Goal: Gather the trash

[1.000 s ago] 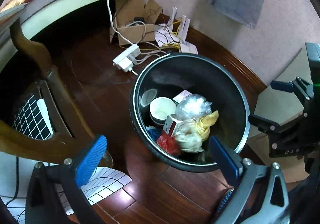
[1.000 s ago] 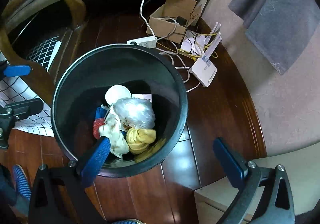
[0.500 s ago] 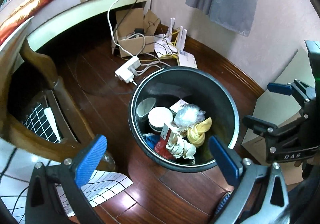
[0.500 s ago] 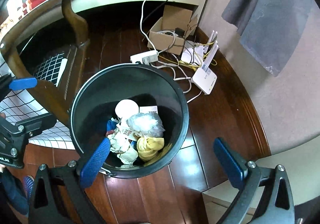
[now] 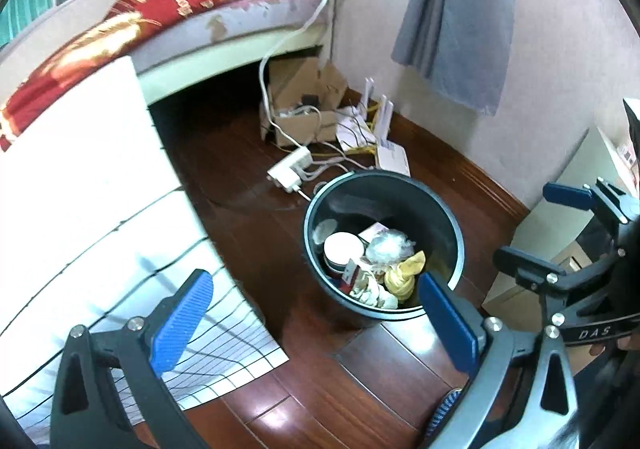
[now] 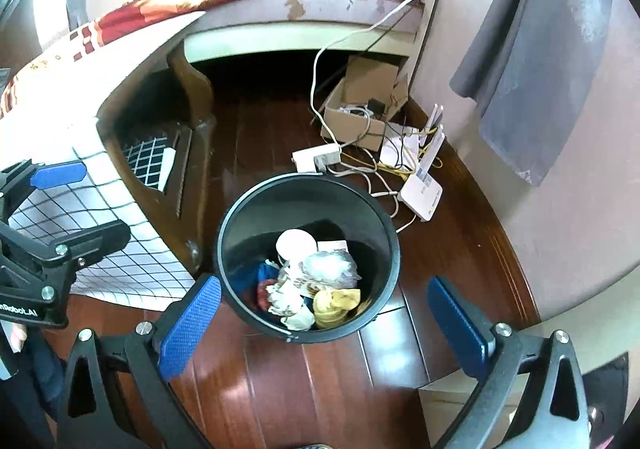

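Fingers of left gripper (image 5: 316, 319) spread wide, blue pads (image 5: 182, 319) apart, nothing between them. Fingers of right gripper (image 6: 326, 323) likewise spread wide, blue pads (image 6: 456, 323) apart and empty.

Changes against the earlier frames:
- Both grippers raised and drawn back from the black trash bin (image 5: 448, 217); bin now smaller in both views, more floor and room visible around it.
- Bin contents unchanged in arrangement.
- Bed with red patterned blanket (image 5: 168, 1) and white grid-pattern tablecloth (image 5: 100, 209) now occupying a larger part of the left wrist view.

Location of task items: bin upright on dark wood floor (image 6: 304, 389), beside the wooden table leg (image 6: 196, 153). Inside the bin: white paper cup (image 6: 295, 243), clear crumpled plastic bag (image 6: 330, 267), yellow knotted cloth (image 6: 336, 301), crumpled white tissue (image 6: 286, 299), red and blue scraps under these, small printed carton partly covered.

Surroundings: white power strip (image 6: 317, 157) on the floor just behind the bin, cables running from it to an open cardboard box (image 6: 362, 107) and a white router (image 6: 424, 191) with upright antennas near the wall. Grey cloth (image 6: 536, 49) hanging on the wall.

Readable markings:
- "DAS" on the right gripper body as seen at the right edge of the left wrist view.
- "nRobot.AI", first letters cut off, on the left gripper body as seen at the left edge of the right wrist view.
- Lettering on the blanket and print on the carton present but not legible.
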The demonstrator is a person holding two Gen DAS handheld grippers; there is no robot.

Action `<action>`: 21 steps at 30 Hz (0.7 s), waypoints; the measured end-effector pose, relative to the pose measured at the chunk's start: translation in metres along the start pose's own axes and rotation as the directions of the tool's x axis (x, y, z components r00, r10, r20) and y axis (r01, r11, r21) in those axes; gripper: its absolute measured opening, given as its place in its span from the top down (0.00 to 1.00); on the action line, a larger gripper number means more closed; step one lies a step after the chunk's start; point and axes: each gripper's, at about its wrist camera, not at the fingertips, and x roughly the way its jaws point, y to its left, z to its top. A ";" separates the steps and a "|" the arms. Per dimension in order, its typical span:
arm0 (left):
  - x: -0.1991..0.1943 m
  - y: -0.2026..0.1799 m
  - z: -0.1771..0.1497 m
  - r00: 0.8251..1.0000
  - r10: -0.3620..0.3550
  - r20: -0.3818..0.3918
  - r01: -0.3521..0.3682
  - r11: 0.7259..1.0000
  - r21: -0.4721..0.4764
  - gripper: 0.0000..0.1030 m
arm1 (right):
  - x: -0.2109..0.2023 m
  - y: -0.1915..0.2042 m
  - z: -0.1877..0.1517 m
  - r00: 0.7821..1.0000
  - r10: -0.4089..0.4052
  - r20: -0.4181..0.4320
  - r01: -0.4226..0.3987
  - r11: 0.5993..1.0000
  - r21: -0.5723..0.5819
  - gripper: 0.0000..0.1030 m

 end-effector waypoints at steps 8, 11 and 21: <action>-0.050 0.019 -0.007 0.996 0.056 0.067 -0.053 0.998 -0.038 0.00 | -0.046 0.027 0.016 0.998 0.004 0.055 -0.005 1.000 0.017 0.00; -0.071 0.027 -0.008 0.993 0.070 0.092 -0.064 0.996 -0.066 0.00 | -0.063 0.035 0.020 0.997 0.003 0.074 -0.004 1.000 0.015 0.00; -0.134 0.033 -0.021 0.980 0.128 0.155 -0.112 0.988 -0.106 0.00 | -0.131 0.069 0.018 0.989 0.004 0.146 -0.005 1.000 0.008 0.00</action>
